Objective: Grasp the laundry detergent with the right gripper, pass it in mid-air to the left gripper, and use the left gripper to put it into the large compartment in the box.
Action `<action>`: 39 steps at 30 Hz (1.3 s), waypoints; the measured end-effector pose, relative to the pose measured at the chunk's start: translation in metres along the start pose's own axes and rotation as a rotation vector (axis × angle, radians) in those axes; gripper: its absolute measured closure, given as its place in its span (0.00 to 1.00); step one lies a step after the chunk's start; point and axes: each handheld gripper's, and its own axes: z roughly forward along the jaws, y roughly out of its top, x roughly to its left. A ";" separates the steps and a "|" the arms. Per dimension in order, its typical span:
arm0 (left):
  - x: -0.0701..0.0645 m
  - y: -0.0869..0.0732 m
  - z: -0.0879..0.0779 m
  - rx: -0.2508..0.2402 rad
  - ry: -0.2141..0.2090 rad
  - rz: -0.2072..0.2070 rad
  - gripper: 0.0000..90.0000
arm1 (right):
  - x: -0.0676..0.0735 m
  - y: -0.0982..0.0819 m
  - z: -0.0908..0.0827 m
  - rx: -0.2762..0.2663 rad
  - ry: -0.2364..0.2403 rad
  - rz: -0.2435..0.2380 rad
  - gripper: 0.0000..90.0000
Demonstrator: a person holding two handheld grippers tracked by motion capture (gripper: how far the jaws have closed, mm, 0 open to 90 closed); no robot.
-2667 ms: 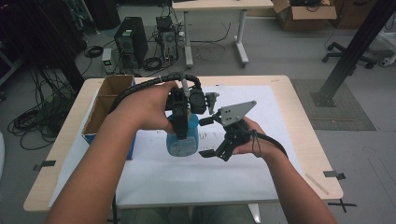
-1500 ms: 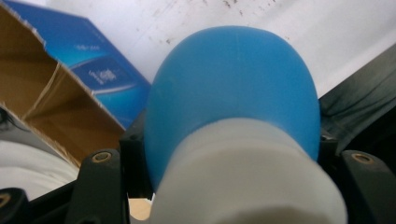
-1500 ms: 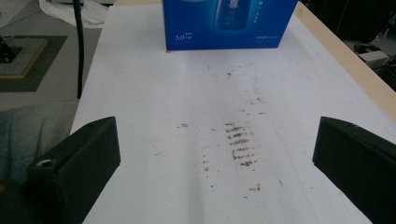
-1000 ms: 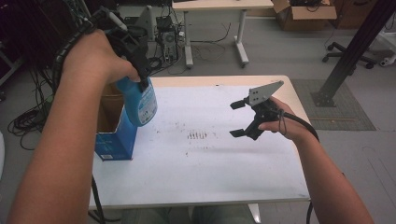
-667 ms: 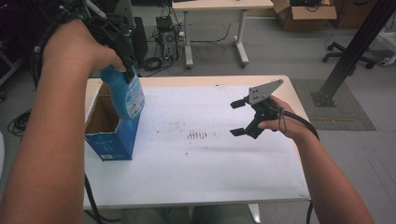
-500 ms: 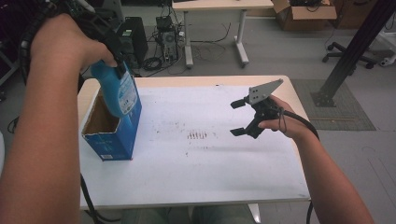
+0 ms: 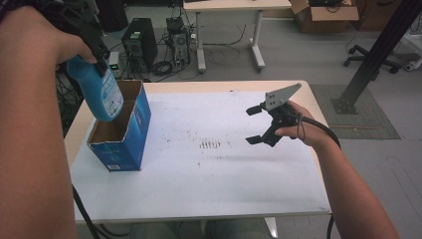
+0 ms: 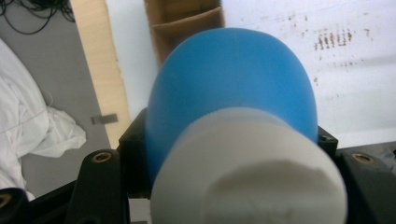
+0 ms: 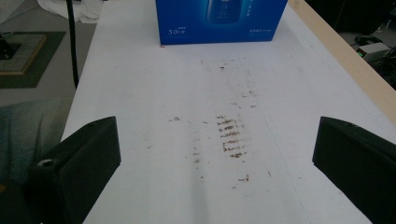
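Blue bottle (image 7: 99, 89) is up in the air right now, pinched near its white cap (image 8: 247, 172) by the left gripper (image 7: 82, 37) — in the left gripper view you can see the black jaws clamped on either side of the neck, with the bottle's round body bulging out ahead. It hangs tilted, bottom end right over the open top of the blue cardboard box (image 7: 122, 134), maybe just dipping past the rim; hard to say for sure from the high view.

So my read on progress: the pick-up part is done, the bottle is lined up with the box, and what's left is lowering it into one of the cardboard compartments and letting go. The box looks to have a divider inside, so it'll need to go down fairly straight.

Right gripper (image 7: 259, 124) isn't doing anything — jaws spread wide, nothing between them, hovering over the white table (image 7: 224, 184) near the brown smudges (image 9: 231, 135), well away from the box.
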 end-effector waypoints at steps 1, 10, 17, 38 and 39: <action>0.003 0.000 0.001 0.003 0.002 -0.008 0.43 | 0.000 0.000 0.000 0.002 0.000 0.000 0.01; 0.017 0.002 0.015 0.004 0.007 -0.068 0.43 | 0.000 -0.001 0.000 0.008 -0.003 0.006 0.01; 0.021 0.005 0.024 0.010 0.007 -0.091 0.43 | -0.001 -0.003 0.000 0.011 -0.004 0.012 0.01; 0.028 0.010 0.052 0.019 -0.002 -0.128 0.42 | -0.001 -0.009 0.001 0.010 0.001 0.021 0.01; 0.028 0.010 0.054 0.022 -0.003 -0.130 0.42 | -0.001 -0.009 0.001 0.010 0.000 0.021 0.01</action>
